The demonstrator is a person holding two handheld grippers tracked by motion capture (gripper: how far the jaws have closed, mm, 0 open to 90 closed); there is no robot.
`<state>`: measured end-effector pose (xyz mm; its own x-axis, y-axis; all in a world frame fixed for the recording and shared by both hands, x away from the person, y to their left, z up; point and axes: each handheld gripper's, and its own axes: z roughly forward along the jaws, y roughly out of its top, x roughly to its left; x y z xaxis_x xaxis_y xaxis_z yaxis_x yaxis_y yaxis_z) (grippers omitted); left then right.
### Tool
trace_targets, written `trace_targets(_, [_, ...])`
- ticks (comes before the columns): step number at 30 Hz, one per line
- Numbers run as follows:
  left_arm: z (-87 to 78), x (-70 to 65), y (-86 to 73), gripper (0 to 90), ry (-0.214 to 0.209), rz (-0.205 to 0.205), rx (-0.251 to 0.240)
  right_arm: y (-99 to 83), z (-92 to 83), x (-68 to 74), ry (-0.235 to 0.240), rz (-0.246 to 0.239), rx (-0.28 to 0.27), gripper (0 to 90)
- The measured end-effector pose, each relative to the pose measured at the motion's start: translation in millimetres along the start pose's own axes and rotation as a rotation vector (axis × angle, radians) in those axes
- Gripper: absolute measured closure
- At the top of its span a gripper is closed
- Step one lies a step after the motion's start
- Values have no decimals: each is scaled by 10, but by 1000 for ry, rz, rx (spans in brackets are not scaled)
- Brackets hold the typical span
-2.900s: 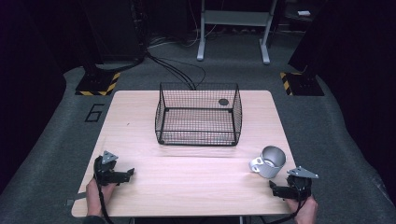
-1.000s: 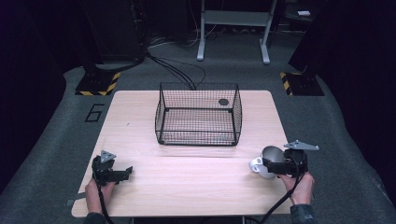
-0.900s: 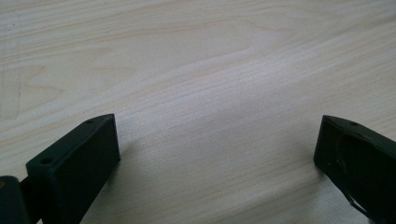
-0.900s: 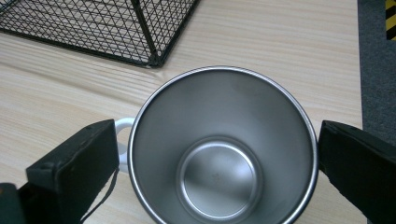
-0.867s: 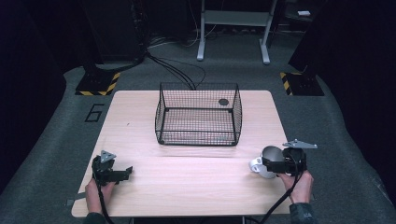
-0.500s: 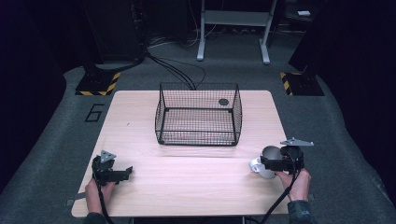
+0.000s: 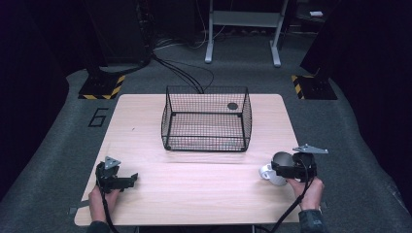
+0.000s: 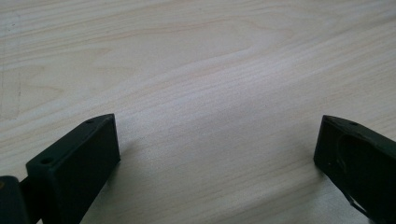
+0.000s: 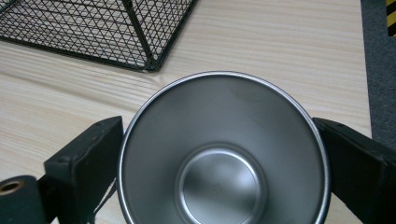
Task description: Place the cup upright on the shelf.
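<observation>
Cup sits between the right gripper jaws, near the table's right edge, front-right of the basket. Right gripper view looks straight down into it: steel, round rim, flat bottom, nothing inside. Both jaws sit against the rim, one on each side, so the claw is clamped on the cup. In the high view the cup stands upright with its open mouth up and a pale base or handle part showing just left of the gripper; can't tell which. Person's right hand holds the gripper from the near side, cable trailing back off the table edge.

Left gripper rests low over the front-left of the table, well apart from cup and basket. Left gripper view: jaws wide apart, bare wood between them.

Basket is black wire mesh, open top, centred toward the far half of the table. Its near corner appears in the right gripper view, close to the cup but not touching. Small dark disc at the basket's far right side.
</observation>
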<state>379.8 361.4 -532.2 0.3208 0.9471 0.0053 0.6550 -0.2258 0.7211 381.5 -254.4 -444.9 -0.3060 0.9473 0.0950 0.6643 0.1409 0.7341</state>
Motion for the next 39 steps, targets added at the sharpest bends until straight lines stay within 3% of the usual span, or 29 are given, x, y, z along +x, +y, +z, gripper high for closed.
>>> trace_targets(20, [0, 0, 0, 2, 0, 0, 0, 59, -75, 29, 4, -25, -23, 59])
trace_targets(30, [15, -12, 12, 1, 17, -19, -2, 174, -132, 157, 23, -61, -27, 59])
trace_targets(39, [60, 23, 51, 0, -28, 14, -7, 260, -100, 304, 50, -94, -14, 59])
